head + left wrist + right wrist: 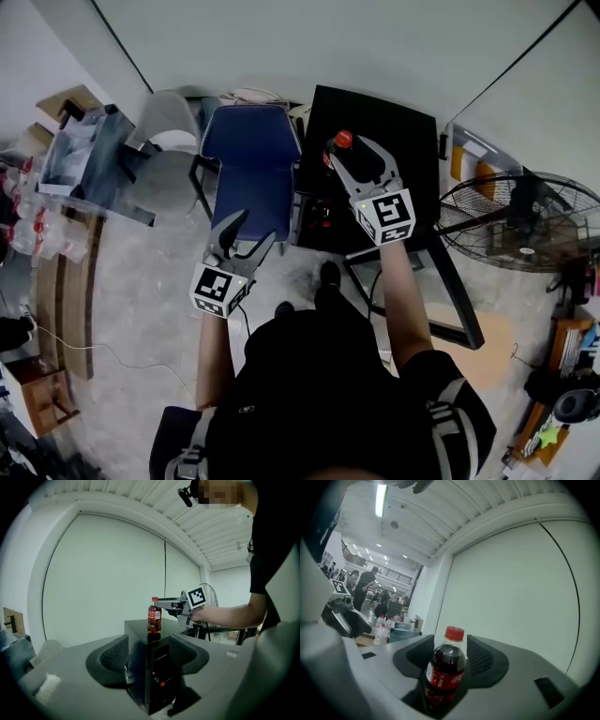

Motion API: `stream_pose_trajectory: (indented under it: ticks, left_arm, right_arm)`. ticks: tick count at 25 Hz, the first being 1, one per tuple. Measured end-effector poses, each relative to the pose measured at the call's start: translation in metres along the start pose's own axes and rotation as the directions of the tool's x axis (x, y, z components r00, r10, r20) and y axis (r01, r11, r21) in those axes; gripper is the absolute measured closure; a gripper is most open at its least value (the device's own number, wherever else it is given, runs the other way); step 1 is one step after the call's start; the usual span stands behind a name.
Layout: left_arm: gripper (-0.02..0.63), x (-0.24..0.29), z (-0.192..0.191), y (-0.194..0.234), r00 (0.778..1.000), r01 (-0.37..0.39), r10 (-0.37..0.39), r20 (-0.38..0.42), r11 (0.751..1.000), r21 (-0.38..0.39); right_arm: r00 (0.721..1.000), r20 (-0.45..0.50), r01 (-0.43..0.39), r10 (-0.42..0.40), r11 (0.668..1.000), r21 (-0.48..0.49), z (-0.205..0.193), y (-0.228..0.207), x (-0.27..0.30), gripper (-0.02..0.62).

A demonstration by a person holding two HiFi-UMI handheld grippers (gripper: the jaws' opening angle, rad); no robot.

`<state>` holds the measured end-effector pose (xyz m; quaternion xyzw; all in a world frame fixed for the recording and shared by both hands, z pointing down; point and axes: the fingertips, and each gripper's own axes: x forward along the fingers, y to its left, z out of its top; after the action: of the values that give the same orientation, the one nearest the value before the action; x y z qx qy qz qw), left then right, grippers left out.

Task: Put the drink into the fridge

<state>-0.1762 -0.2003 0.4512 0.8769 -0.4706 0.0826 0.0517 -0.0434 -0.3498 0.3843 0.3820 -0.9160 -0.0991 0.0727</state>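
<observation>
My right gripper (445,654) was closed about the drink, a small clear plastic bottle (443,677) of dark cola with a round red cap and a red wrap-round label. The ribbed black pads sat against its curved sides just below the shoulder, so the jaws stood fairly wide with the bottle filling the gap between them. The bottle was upright over the flat top of the fridge (157,667), near that top's front corner. Its dark shape mirrored in the glossy black surface right under its base, and I could not tell whether the base was resting there or just clear of it.

The fridge was a squat, square-edged box, smooth and shiny black. Its glass-paned door (455,295) was swung open to the right of the fridge, and small red things showed dimly inside.

My left gripper (147,653) was held out level in front of the fridge and to its left, well apart from it. Its jaws were spread and nothing was between the textured pads.

A chair with a blue padded seat (251,150) stood just left of the fridge, and a round wire-caged fan (520,225) stood to its right.
</observation>
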Motion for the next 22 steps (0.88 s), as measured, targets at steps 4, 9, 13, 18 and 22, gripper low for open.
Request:
stream_pose_trajectory:
  ticks: [4, 9, 13, 18, 22]
  left_arm:
    - [0.342, 0.0, 0.0, 0.004, 1.0, -0.009, 0.009, 0.003, 1.0, -0.011]
    - [0.347, -0.001, 0.001, 0.008, 1.0, -0.012, 0.012, 0.002, 1.0, -0.013]
    - [0.347, 0.002, 0.002, 0.011, 1.0, -0.013, 0.013, 0.012, 1.0, -0.012]
    - [0.354, 0.001, 0.0, 0.009, 1.0, -0.001, 0.001, 0.012, 1.0, -0.017]
    - [0.357, 0.001, 0.002, 0.006, 1.0, 0.01, -0.01, 0.018, 1.0, -0.01]
  right_arm:
    - [1.0, 0.024, -0.018, 0.016, 0.999, 0.045, 0.004, -0.002, 0.007, 0.377]
    - [1.0, 0.017, -0.024, 0.023, 0.998, 0.063, 0.005, -0.002, 0.013, 0.406]
    - [0.999, 0.004, -0.035, 0.035, 0.997, 0.072, 0.005, -0.002, 0.015, 0.433]
    - [0.998, -0.008, -0.054, 0.056, 0.987, 0.154, 0.006, -0.003, 0.015, 0.452]
    - [0.998, -0.018, -0.053, 0.057, 0.984, 0.173, 0.006, -0.003, 0.012, 0.458]
